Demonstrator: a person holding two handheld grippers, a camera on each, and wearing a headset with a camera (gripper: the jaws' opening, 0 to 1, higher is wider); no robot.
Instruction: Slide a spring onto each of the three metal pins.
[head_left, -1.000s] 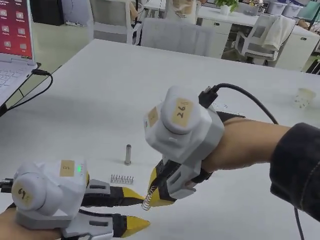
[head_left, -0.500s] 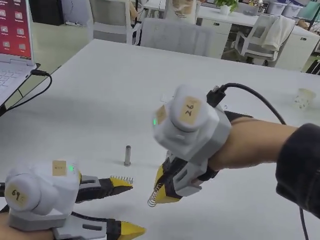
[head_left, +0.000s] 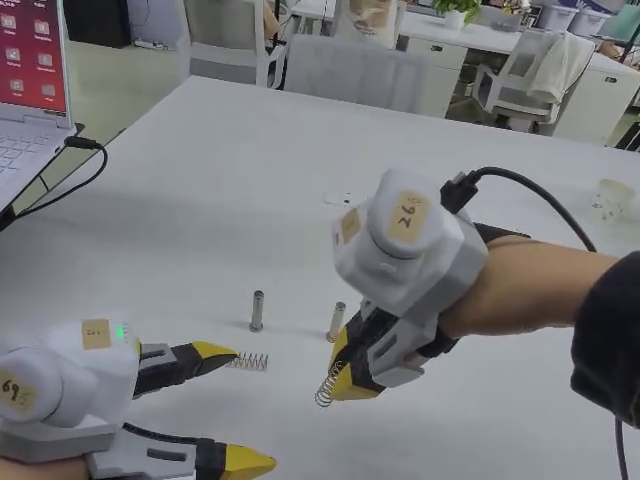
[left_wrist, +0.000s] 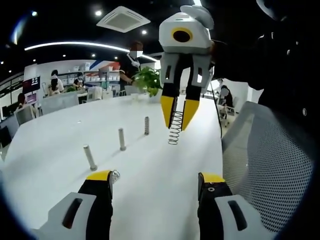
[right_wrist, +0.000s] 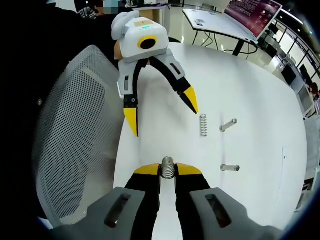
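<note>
One spring (head_left: 326, 390) is clamped in the right hand-held gripper (right_wrist: 168, 170); left hand-held gripper (left_wrist: 156, 177) gapes empty.

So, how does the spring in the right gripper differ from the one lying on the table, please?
The held spring is clamped in the shut right gripper and points downward; the loose spring lies flat on the table. The held spring is gripped at one end; the loose spring is free, close to one tip of the open left gripper. Both are metal coils.
</note>
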